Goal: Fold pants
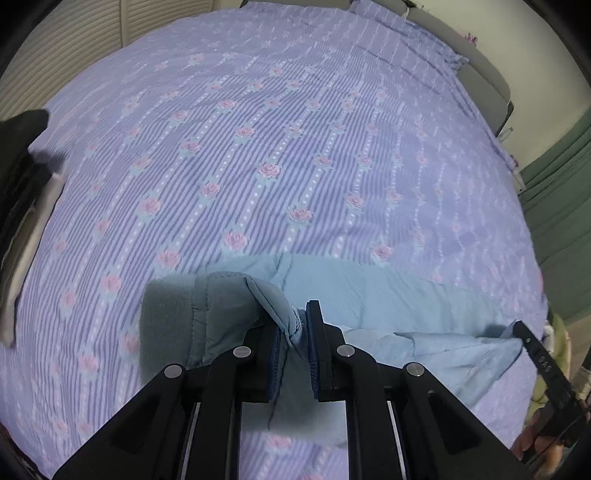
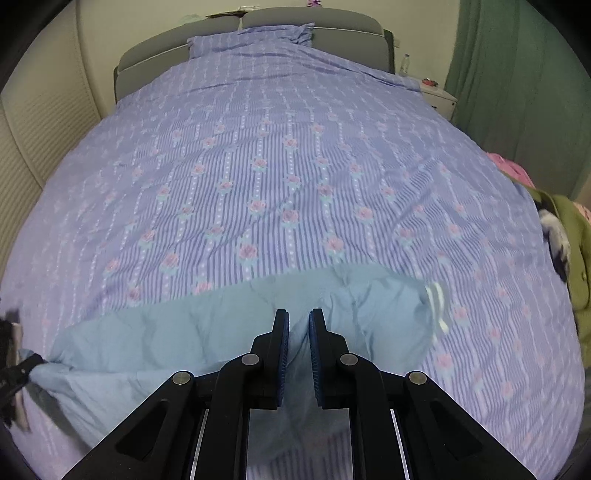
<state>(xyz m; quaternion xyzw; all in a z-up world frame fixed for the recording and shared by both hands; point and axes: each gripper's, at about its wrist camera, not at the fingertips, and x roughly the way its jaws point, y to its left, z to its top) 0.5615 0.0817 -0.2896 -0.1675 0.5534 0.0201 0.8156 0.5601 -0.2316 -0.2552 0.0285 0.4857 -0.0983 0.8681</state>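
Note:
Light blue pants (image 1: 388, 291) lie across the near part of a bed with a purple floral cover (image 1: 280, 155). My left gripper (image 1: 295, 325) is shut on a bunched fold of the pants' hem end, lifted off the cover. In the right wrist view the pants (image 2: 184, 332) stretch left to right, with a white drawstring (image 2: 437, 304) at the right end. My right gripper (image 2: 297, 332) is shut on the pants' near edge, cloth pinched between the blue pads (image 2: 282, 354). The right gripper also shows at the left wrist view's right edge (image 1: 532, 347).
A grey headboard (image 2: 332, 33) and a pillow (image 2: 251, 37) are at the far end. A white nightstand (image 2: 439, 96) and green curtain (image 2: 517, 74) stand at the right. Green and pink clothes (image 2: 565, 236) lie at the bed's right edge. Louvred doors (image 1: 74, 48) are at the left.

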